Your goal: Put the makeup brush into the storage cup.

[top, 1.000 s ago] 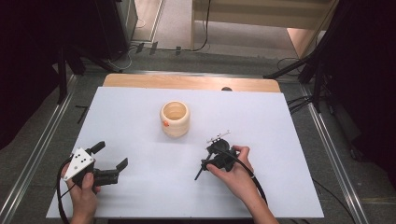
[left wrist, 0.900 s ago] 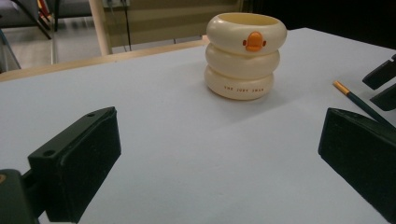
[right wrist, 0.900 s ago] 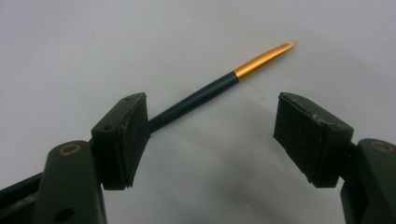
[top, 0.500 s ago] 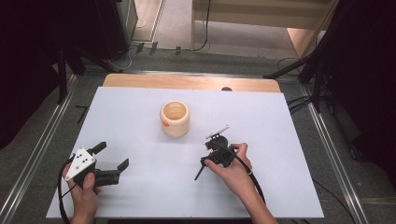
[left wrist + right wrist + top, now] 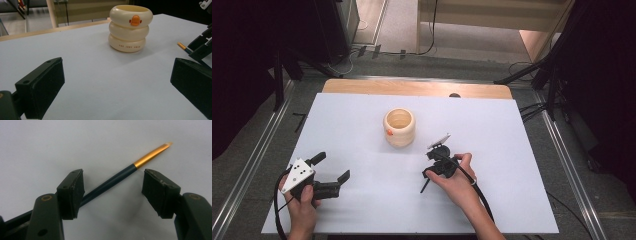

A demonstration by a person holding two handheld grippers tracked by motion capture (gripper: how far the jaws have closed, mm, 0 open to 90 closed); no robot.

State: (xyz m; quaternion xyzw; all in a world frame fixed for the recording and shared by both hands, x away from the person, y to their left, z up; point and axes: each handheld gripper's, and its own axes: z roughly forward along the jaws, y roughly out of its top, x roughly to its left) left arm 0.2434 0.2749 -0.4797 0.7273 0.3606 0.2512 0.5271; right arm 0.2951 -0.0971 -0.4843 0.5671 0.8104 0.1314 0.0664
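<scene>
Right gripper (image 5: pixel 113 187) jaws narrowed, astride pencil (image 5: pixel 117 178), unclamped | left gripper (image 5: pixel 117 85) jaws wide, level

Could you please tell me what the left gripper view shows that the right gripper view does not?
Left gripper view: the cream duck-faced holder of three stacked rings, standing upright, the table's wooden edge, and the left claw, wide open over bare surface. Right gripper view: a close look at the right claw, whose jaws have just been closing and do not yet grip, with the paintbrush lying between them: dark handle, gold ferrule, pale tip. Both: the white table and the paintbrush.
</scene>
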